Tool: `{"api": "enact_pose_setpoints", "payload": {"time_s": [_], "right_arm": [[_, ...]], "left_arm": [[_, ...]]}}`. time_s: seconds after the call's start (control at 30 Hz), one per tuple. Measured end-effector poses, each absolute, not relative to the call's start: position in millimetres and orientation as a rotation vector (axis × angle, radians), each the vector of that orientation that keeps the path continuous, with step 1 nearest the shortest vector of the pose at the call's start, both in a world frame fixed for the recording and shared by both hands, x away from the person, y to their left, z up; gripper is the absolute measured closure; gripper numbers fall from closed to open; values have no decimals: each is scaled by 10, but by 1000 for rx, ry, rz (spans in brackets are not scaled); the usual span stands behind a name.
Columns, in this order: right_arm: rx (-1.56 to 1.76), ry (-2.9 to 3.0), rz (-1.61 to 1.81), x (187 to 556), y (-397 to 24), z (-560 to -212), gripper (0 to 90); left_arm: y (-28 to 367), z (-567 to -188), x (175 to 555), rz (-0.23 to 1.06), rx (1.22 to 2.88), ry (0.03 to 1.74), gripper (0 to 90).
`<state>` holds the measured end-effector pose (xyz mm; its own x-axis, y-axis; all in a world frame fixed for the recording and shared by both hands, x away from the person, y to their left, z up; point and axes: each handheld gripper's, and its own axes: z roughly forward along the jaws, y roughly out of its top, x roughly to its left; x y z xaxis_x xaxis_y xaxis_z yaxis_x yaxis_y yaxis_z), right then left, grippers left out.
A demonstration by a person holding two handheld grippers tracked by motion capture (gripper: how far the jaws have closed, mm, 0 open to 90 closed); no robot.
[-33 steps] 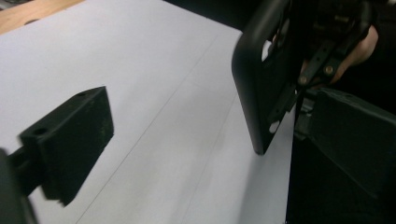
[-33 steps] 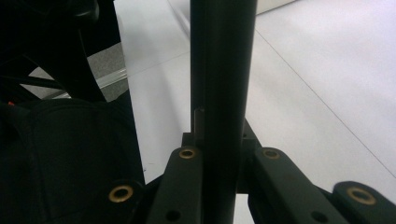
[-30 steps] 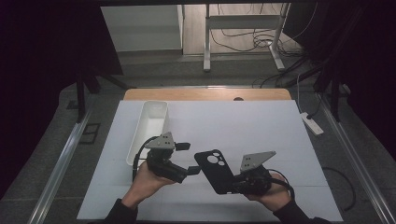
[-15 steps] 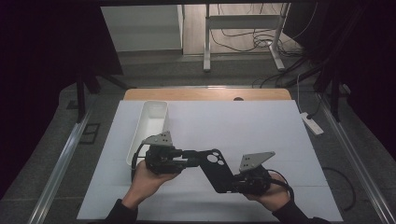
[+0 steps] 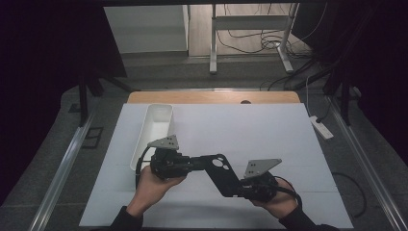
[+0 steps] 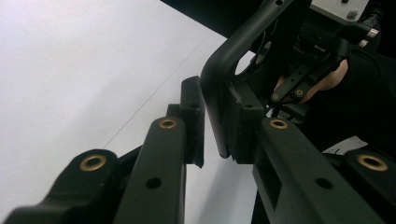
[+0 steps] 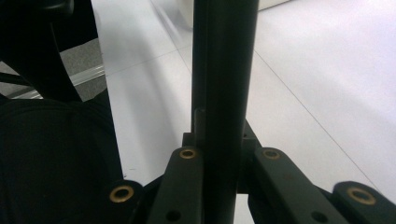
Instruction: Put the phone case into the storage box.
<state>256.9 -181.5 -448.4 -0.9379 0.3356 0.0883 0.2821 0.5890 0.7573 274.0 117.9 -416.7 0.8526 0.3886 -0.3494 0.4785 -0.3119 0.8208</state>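
Black phone case (image 5: 220,172) with round camera cutout, clamped by left tool (image 5: 190,164) and right tool (image 5: 240,191)

Dim room, dark at both sides. White counter (image 5: 269,130) w/ wooden strip at far edge. Grey floor (image 5: 57,159) around it, metal rails L & R. Behind: white cabinet (image 5: 144,29), metal stand legs (image 5: 250,36), tangled cables (image 5: 269,36), power strip (image 5: 321,127) on floor at R.
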Motion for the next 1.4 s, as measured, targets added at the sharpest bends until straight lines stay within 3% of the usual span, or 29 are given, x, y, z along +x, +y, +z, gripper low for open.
{"api": "enact_pose_setpoints", "payload": {"time_s": [0.23,0.53,0.8,1.4], "right_arm": [[547,2721,1277,2572,-1824,-4479,857],[573,2716,1273,2591,-1821,-4507,839],[629,2691,1209,2602,-1811,-4535,632],[755,2658,1133,2574,-1985,-4502,406]], "left_arm": [[1198,-4183,2760,-163,1899,646,829],[1181,-4165,2750,-151,1920,626,837],[1186,-4100,2746,-73,1963,634,836],[1324,-4067,2799,-2,2005,658,835]]}}
